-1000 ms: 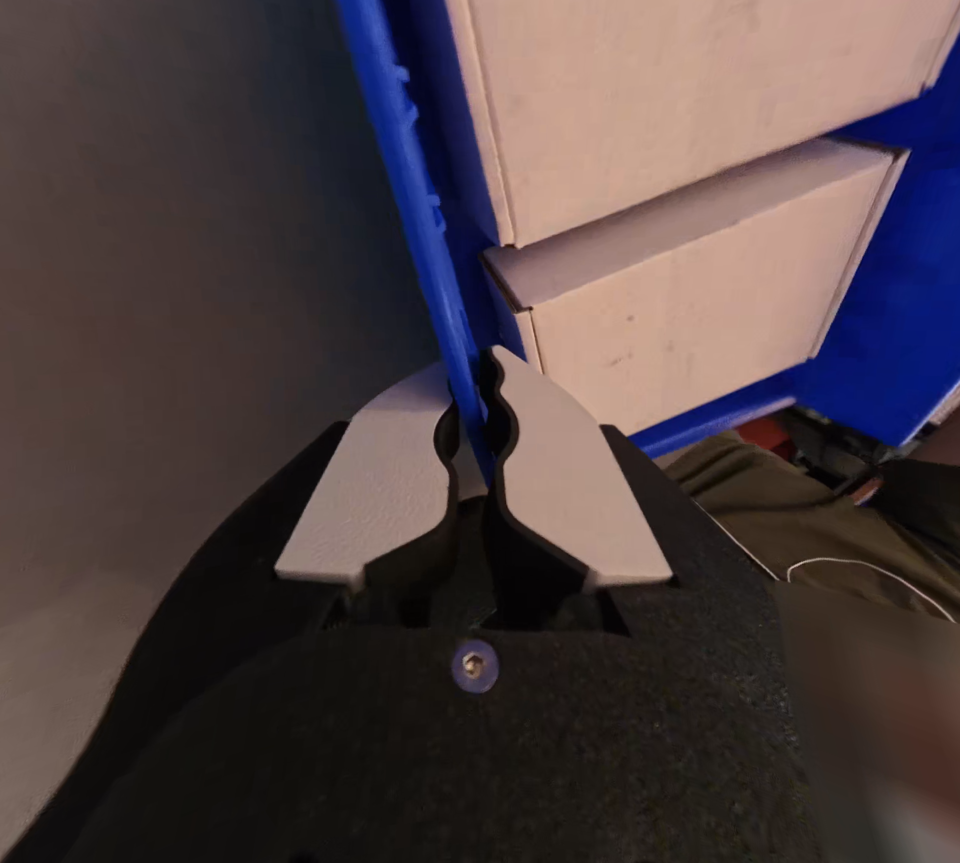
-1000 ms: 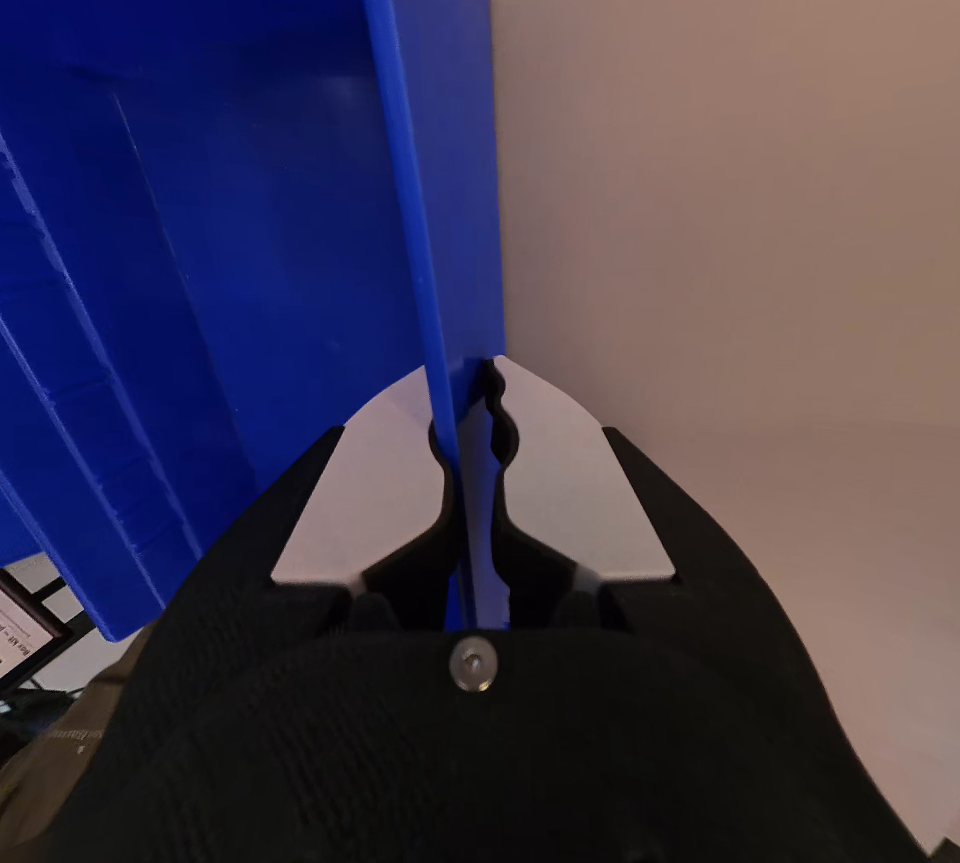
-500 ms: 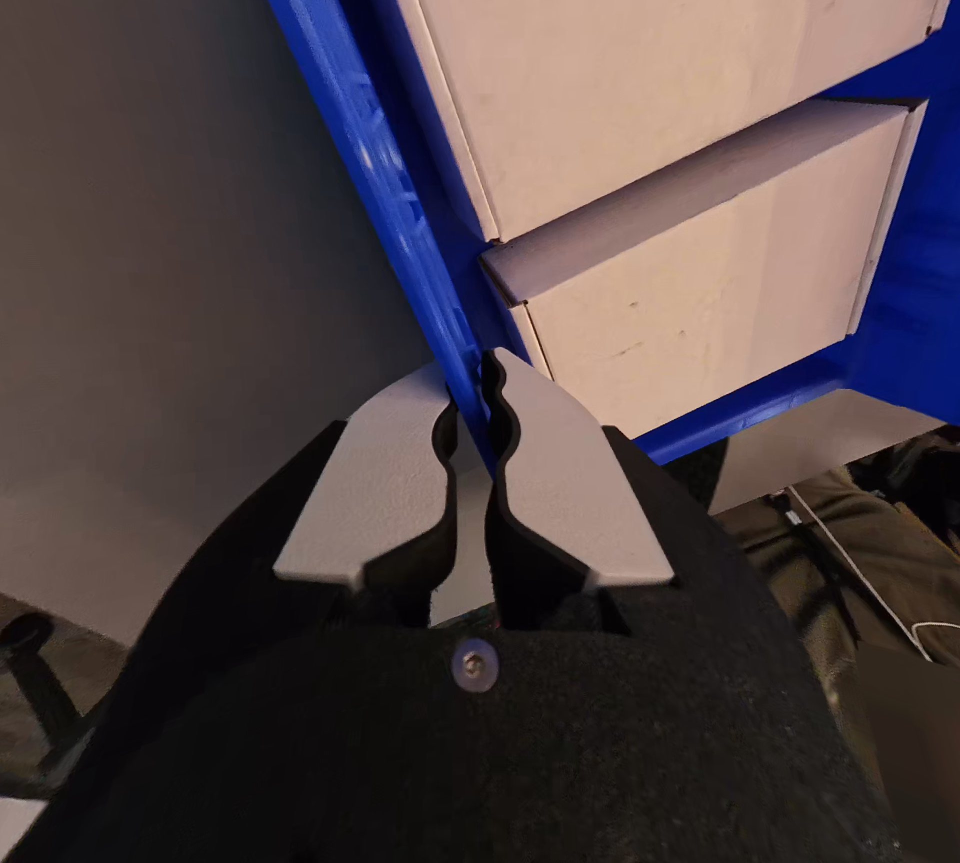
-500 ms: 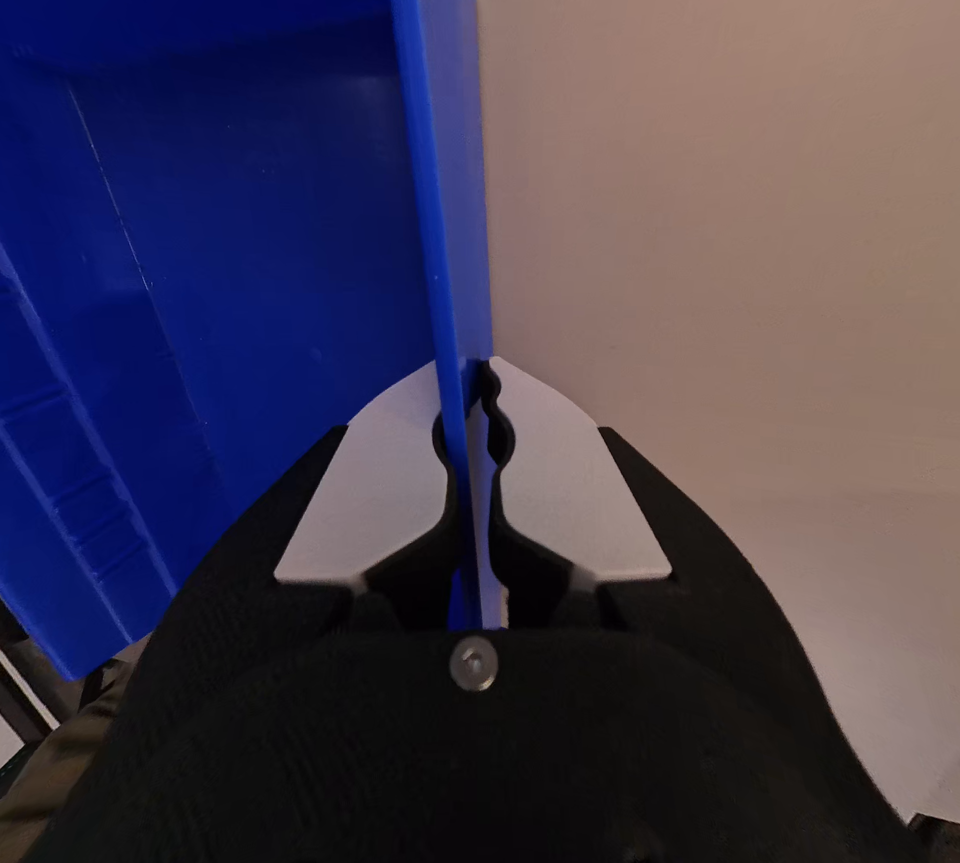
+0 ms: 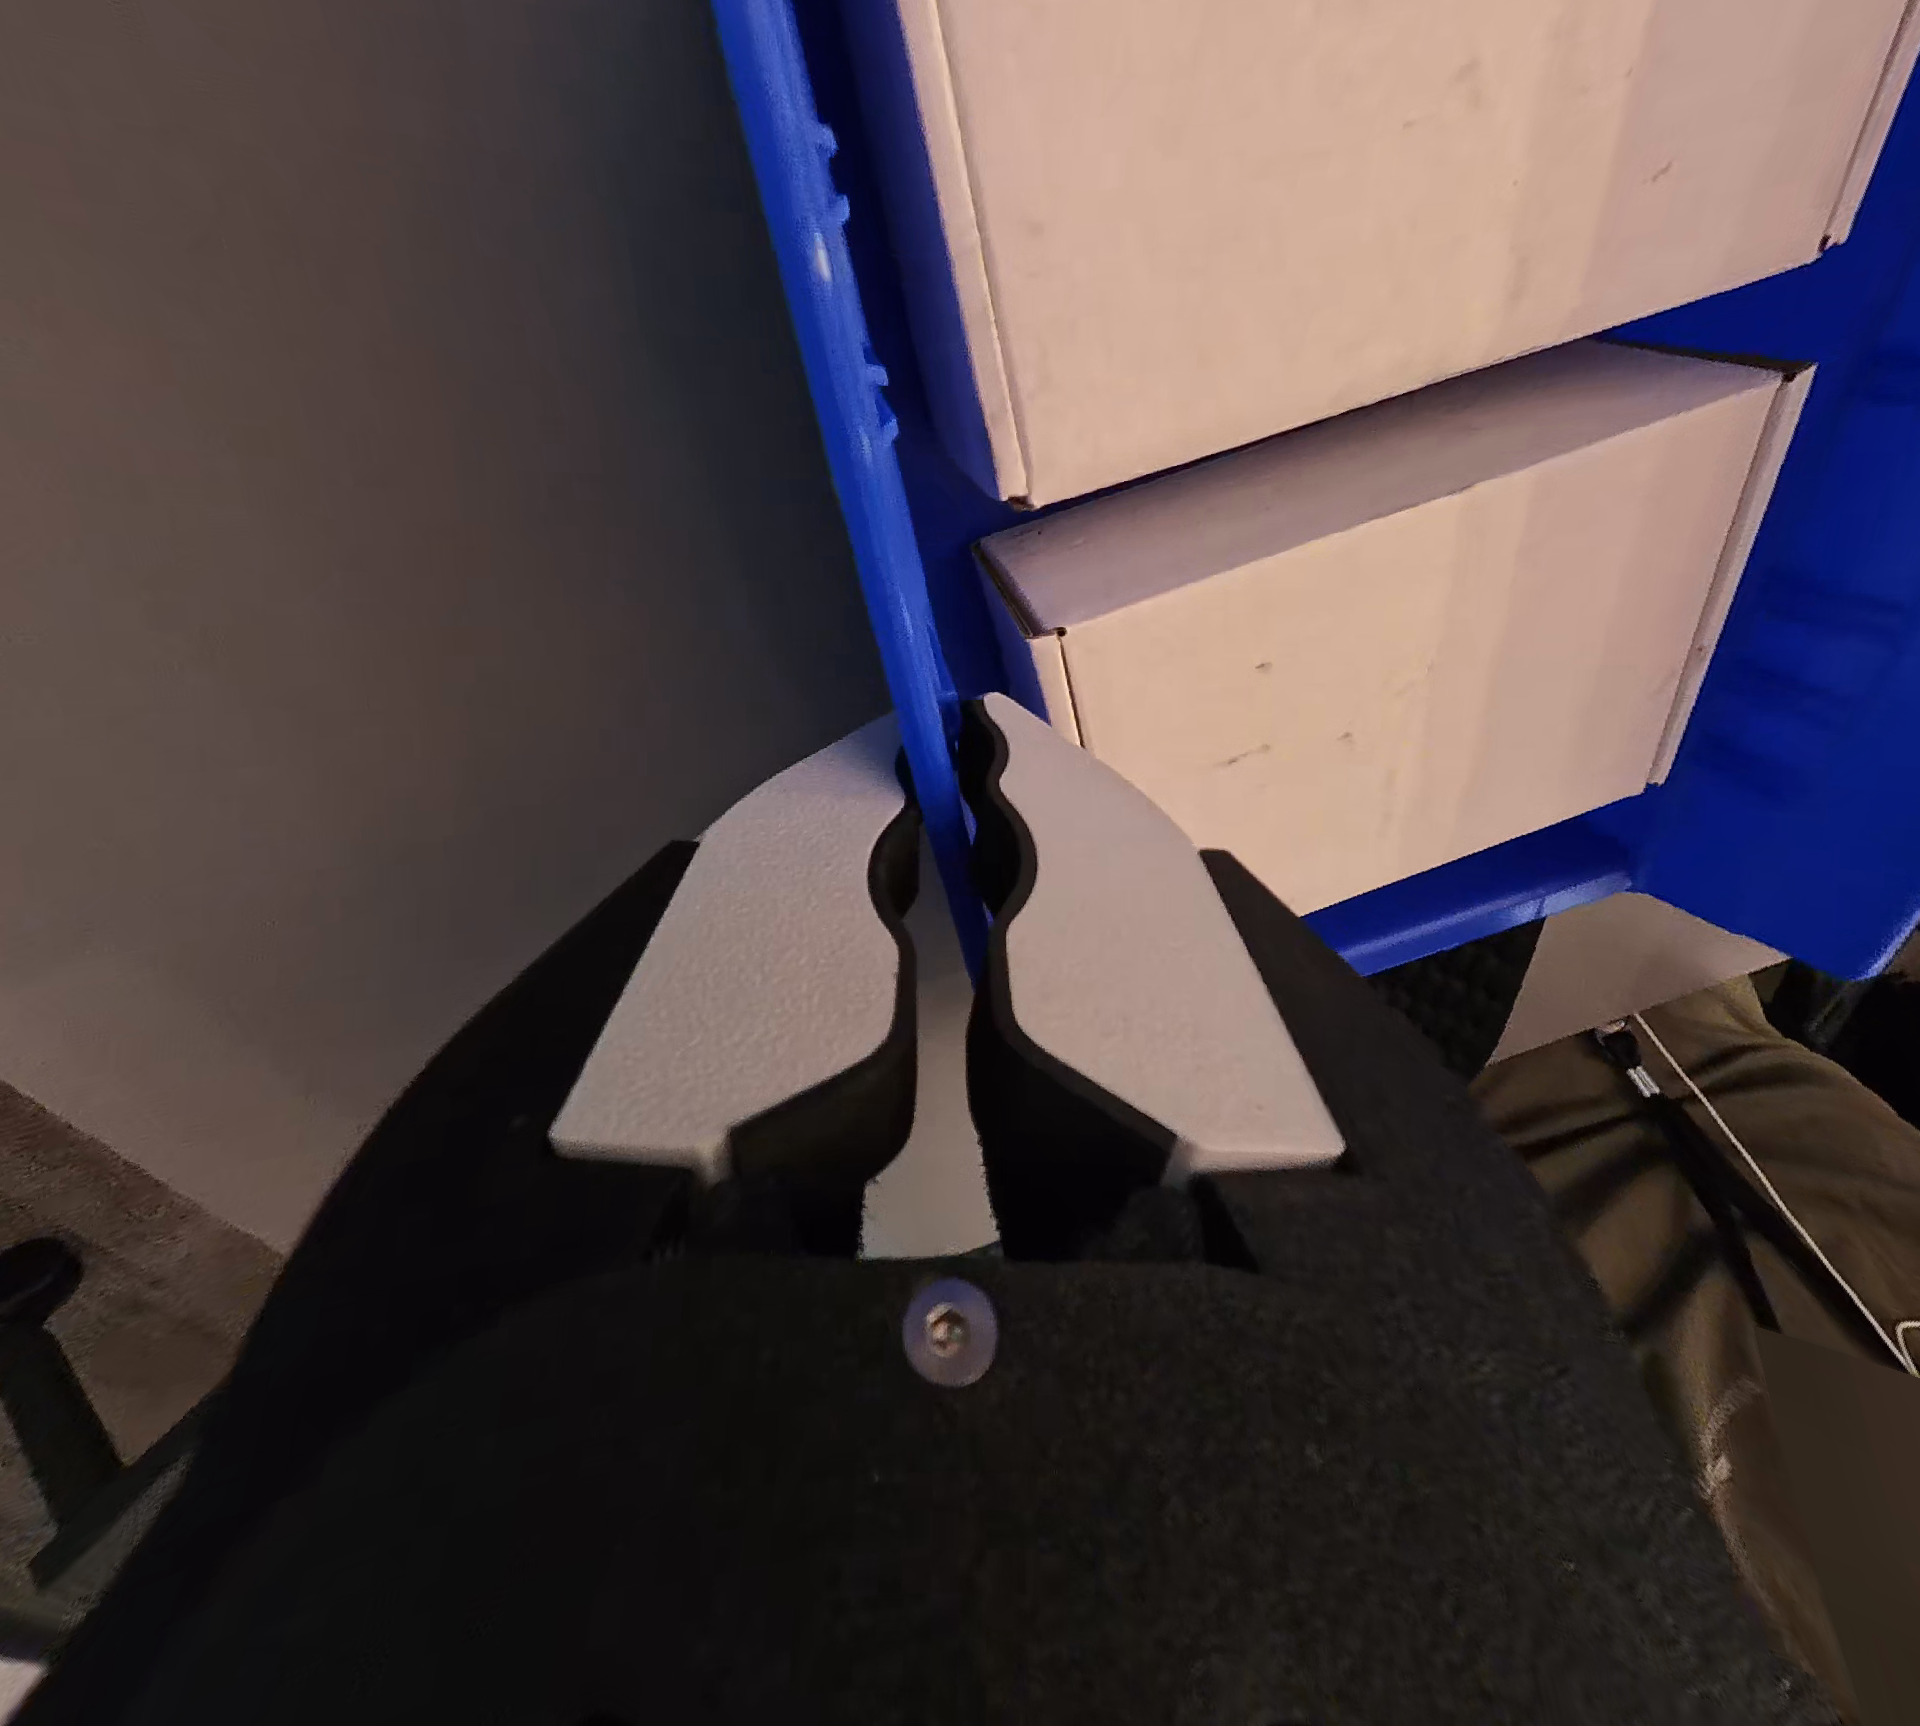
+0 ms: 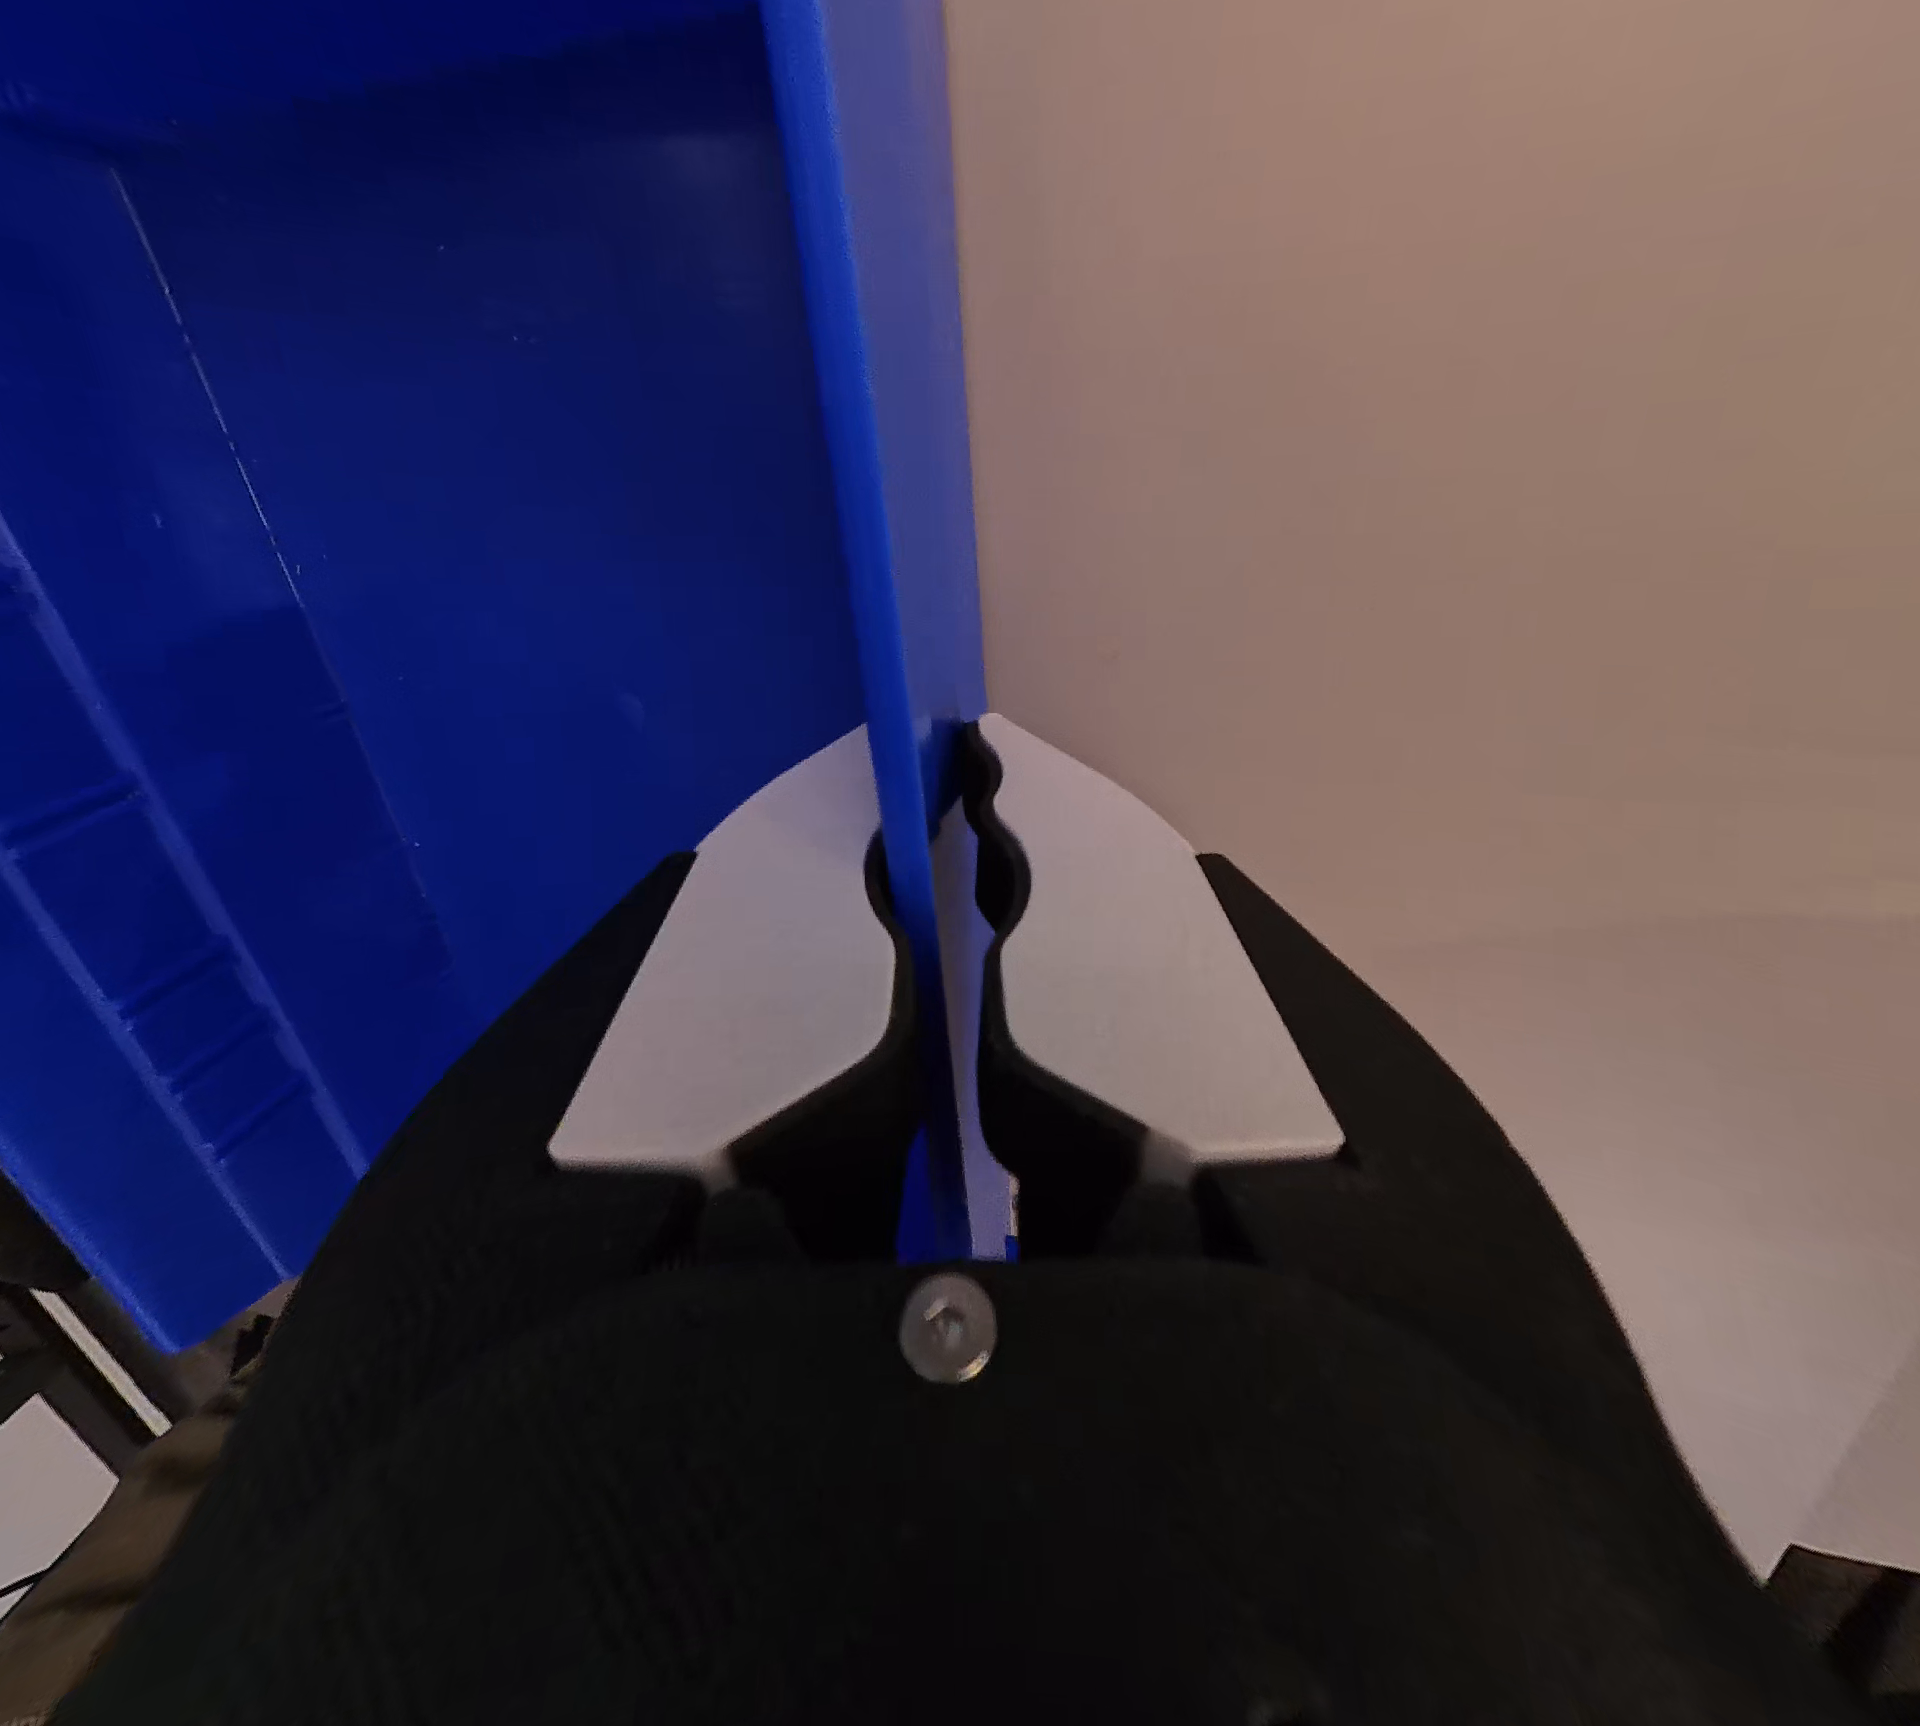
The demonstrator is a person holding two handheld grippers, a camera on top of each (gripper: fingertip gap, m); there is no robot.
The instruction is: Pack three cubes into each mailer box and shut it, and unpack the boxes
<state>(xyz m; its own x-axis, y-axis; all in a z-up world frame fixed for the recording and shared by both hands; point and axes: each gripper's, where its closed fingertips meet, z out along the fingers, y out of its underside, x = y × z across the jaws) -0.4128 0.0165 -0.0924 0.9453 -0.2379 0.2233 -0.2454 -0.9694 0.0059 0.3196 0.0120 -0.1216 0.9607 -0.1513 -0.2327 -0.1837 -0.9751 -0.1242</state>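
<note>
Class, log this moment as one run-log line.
left gripper: shut on blue bin wall | right gripper: shut on opposite wall | mailer boxes: two, closed, inside

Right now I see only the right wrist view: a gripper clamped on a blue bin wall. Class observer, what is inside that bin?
Observer: Two closed mailer boxes; the upper mailer box overlaps the lower mailer box inside the blue bin.
Operator: Is the other gripper helping?
Observer: Yes, the left gripper is shut on the bin's opposite wall, as the right gripper is on its own.
Operator: Any cubes loose?
Observer: None visible; a person's olive clothing shows below the bin.
</note>
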